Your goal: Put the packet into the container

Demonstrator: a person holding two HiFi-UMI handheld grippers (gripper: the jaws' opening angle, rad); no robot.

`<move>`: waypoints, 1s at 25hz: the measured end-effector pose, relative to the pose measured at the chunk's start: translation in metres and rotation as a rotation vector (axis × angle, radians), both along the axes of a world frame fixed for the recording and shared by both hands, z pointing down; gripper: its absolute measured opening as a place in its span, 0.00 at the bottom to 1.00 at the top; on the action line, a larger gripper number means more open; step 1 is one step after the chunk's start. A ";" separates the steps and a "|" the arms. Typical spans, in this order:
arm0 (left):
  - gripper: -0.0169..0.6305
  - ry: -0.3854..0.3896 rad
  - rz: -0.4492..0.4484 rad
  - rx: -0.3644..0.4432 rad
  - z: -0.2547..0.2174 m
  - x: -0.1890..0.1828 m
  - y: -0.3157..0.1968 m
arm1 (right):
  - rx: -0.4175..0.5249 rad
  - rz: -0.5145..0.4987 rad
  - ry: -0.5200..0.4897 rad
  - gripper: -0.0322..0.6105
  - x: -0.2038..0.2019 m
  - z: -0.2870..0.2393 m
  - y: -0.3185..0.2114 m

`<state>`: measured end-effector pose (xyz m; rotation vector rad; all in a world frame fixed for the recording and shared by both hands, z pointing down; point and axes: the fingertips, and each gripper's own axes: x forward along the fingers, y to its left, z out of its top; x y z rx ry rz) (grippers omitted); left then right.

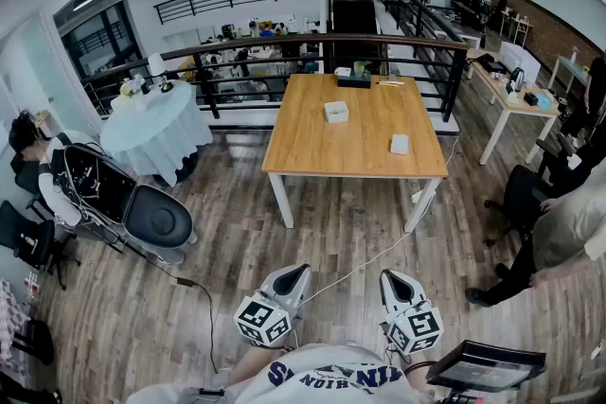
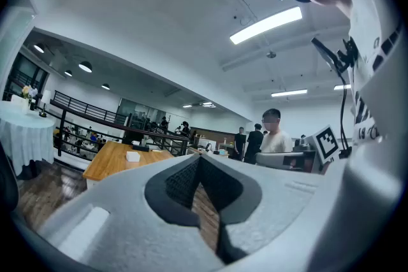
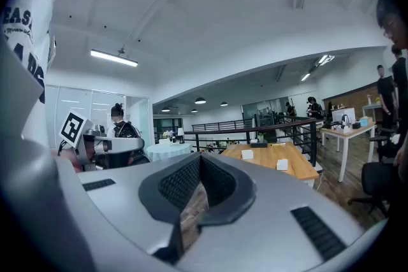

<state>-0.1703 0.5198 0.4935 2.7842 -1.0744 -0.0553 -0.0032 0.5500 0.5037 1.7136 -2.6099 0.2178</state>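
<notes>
A wooden table [image 1: 355,142] stands a few steps ahead of me. On it sit a small white container [image 1: 335,112] toward the far left and a flat white packet [image 1: 400,144] nearer the right edge. My left gripper [image 1: 294,272] and right gripper [image 1: 395,278] are held low, close to my body and far short of the table. Both are shut with nothing between the jaws. In the left gripper view the jaws meet at the tip [image 2: 199,157], and the table [image 2: 105,161] with the container [image 2: 132,156] lies beyond. The right gripper view shows the packet [image 3: 281,164] past the closed jaws [image 3: 200,157].
A round table with a white cloth [image 1: 151,126] and a black chair [image 1: 157,217] stand at the left. A railing [image 1: 284,52] runs behind the wooden table. A person [image 1: 559,232] stands at the right near a white desk [image 1: 516,104]. A cable [image 1: 355,270] crosses the wood floor.
</notes>
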 end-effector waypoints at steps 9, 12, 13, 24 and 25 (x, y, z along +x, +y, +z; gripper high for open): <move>0.02 -0.017 -0.009 0.026 -0.010 0.009 -0.027 | 0.045 -0.011 0.017 0.06 -0.008 -0.019 -0.033; 0.02 -0.015 -0.003 0.020 -0.009 0.013 -0.024 | 0.039 -0.007 0.015 0.06 -0.007 -0.017 -0.032; 0.02 -0.014 -0.005 0.018 -0.009 0.013 -0.024 | 0.030 -0.006 0.011 0.06 -0.006 -0.015 -0.032; 0.02 0.021 -0.025 0.010 -0.005 0.030 -0.022 | -0.028 0.052 -0.007 0.06 0.031 0.006 -0.040; 0.02 0.022 -0.029 0.010 -0.005 0.033 -0.022 | -0.027 0.054 -0.011 0.06 0.035 0.007 -0.040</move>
